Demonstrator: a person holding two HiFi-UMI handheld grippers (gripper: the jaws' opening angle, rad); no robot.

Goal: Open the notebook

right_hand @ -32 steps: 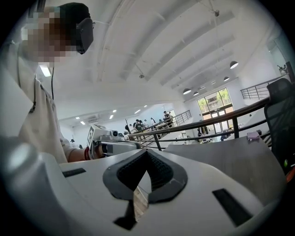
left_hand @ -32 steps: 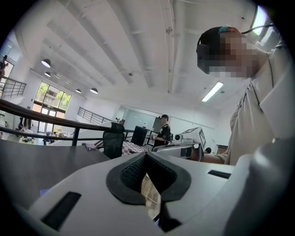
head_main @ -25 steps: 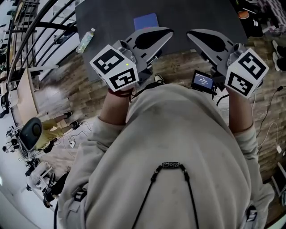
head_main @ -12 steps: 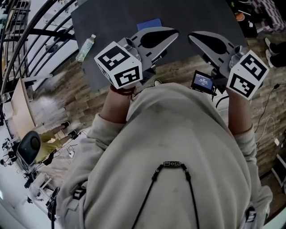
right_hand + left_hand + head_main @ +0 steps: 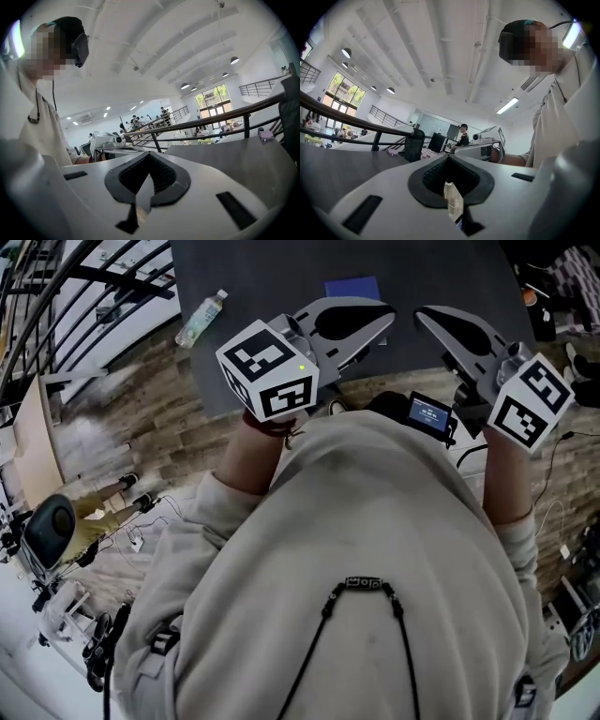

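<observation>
left tongs (image 5: 382, 313) and right tongs (image 5: 424, 315) are both hanging shut and empty over the worktop's (image 5: 281, 277) near edge, so they're risking just shoving the notebook (image 5: 352, 287) along

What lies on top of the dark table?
A blue notebook lies on the table. Its near edge cannot be seen: the left hand-held gripper covers it.

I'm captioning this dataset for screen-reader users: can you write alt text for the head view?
From above, a person in a beige sweatshirt holds the left gripper and right gripper, both shut and empty, at the near edge of a dark table. A blue notebook lies on it just beyond the left gripper.
</observation>
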